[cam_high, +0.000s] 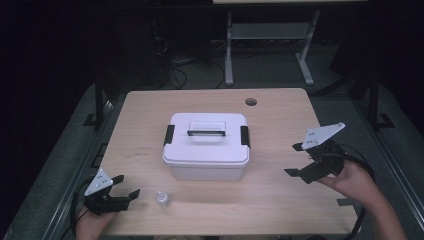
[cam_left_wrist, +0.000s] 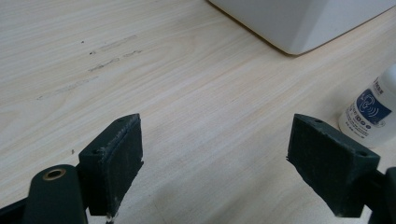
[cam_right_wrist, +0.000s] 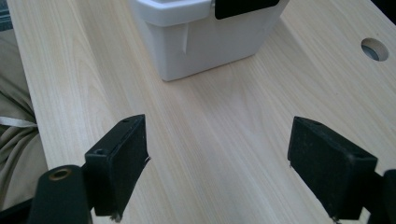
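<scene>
Pale wooden table (cam_high: 280, 200) under a dim room, seen from above, with dark floor on every side.

Nearest, at the near left corner: left gripper (cam_high: 123, 189) held in a hand (cam_high: 90, 220), black, topped by a grey three-cornered plate, jaws spread wide apart and gripping nothing, pointing right along the near edge. Seen from the left gripper view, same left gripper (cam_left_wrist: 215, 156) low over bare wood, faint scuff marks on the grain ahead.

Just right of those jaws, near the front edge: small white bottle (cam_high: 163, 199), upright, standing alone, apart from the gripper. From the left gripper view, bottle (cam_left_wrist: 369, 114) at the right margin beside one jaw, blue label showing, print too small to read.

At the near right: right gripper (cam_high: 296, 160) held in a hand (cam_high: 357, 180), raised above the table, jaws wide apart and empty, pointing left toward the box. From the right gripper view, right gripper (cam_right_wrist: 217, 156) over bare wood, beige cloth at the left edge.

Mid-table: white lidded box (cam_high: 206, 159), shut, black handle (cam_high: 206, 132) lying on the lid, black latch on each short side. Well apart from both grippers.

Farther, near the far edge: round cable hole (cam_high: 251, 102). Beyond the table, grey legs of another desk (cam_high: 229, 55) and loose cables on the floor.
</scene>
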